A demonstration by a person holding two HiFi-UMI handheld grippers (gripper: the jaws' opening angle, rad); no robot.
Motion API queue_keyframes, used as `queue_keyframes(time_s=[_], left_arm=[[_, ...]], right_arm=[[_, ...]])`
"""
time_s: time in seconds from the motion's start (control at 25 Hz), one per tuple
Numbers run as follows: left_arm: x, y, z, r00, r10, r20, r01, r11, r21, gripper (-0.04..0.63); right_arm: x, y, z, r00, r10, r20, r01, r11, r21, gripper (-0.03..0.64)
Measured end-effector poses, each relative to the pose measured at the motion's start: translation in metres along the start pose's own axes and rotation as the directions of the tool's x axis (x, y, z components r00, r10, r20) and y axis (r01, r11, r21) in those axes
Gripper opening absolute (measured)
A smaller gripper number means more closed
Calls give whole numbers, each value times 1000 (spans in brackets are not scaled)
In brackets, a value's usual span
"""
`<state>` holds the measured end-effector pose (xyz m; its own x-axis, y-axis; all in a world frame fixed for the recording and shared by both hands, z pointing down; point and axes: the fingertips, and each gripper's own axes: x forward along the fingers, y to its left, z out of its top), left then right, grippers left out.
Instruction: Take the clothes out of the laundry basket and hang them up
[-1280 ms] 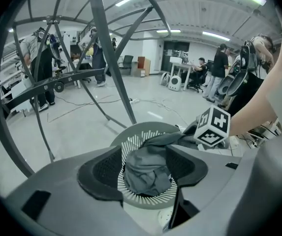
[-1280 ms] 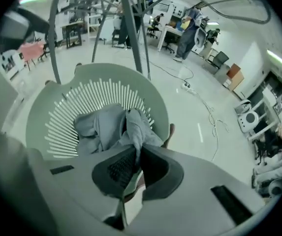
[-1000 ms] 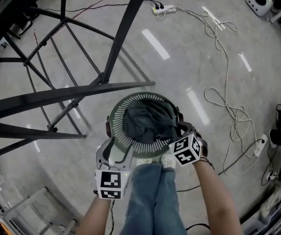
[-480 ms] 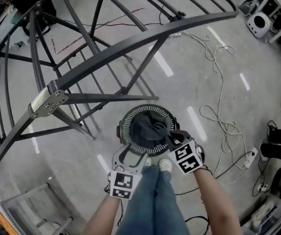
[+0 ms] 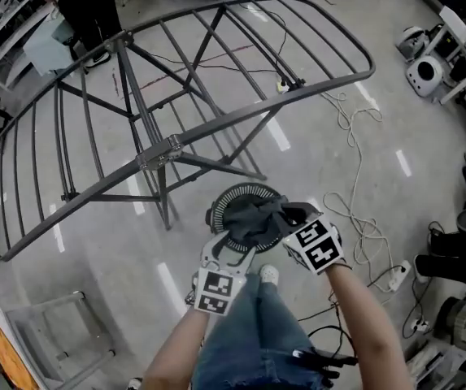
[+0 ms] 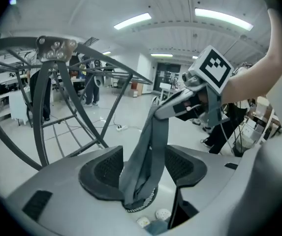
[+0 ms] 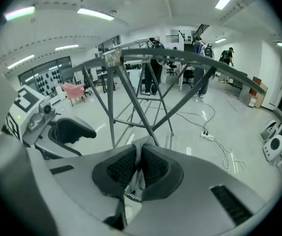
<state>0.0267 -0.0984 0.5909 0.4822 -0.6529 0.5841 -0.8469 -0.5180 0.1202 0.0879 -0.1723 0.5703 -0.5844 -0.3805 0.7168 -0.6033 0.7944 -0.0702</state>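
Observation:
A round slatted laundry basket [image 5: 217, 209] stands on the floor by my feet, with a dark grey garment [image 5: 253, 214] bunched over it. My right gripper [image 5: 294, 216] is shut on a fold of that garment [image 7: 137, 180], which is pinched between its pads. In the left gripper view the cloth [image 6: 148, 154] hangs down from the right gripper [image 6: 175, 103] and shows in the gap of my left gripper [image 6: 143, 170], whose jaws stand apart without pressing it. The left gripper [image 5: 234, 249] sits at the basket's near left side. A large dark metal drying rack [image 5: 167, 149] spreads beyond the basket.
White cables [image 5: 354, 210] and a power strip [image 5: 395, 279] lie on the floor to the right. A white device [image 5: 422, 75] stands at the far right. People stand past the rack at the top left [image 5: 86, 6]. A pale frame [image 5: 62, 335] sits at the bottom left.
Both grippers have risen, and the right one has drawn the grey garment up out of the basket. The head view has lifted, so the rack now shows whole from above.

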Motion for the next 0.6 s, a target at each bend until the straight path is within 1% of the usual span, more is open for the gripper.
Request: queue_keyframes(time_s=[0.16,0.28,0.4,0.48,0.6], left_arm=[[-16,-5,23,999,-13,46,13,1000,5,259],[-25,-16,43,996,-30,80,26,999,41,258],[-35,-19,76,992,-45,117,35,996,84,252],[-46,-21,97,988,-52,147,38,995,96,234],[-61,-27,121,982,-56,178,36,993,114,210]], right_arm=[[-27,10,49,996,4,84,-6,1000,14,8],[-50,18,84,991,17,136,-17,1000,-3,8],[-73,17,131,983,8,181,-2,999,-36,8],[-89,16,158,978,-11,207,15,1000,-20,8],[-113,13,191,968,-33,247,25,999,38,8]])
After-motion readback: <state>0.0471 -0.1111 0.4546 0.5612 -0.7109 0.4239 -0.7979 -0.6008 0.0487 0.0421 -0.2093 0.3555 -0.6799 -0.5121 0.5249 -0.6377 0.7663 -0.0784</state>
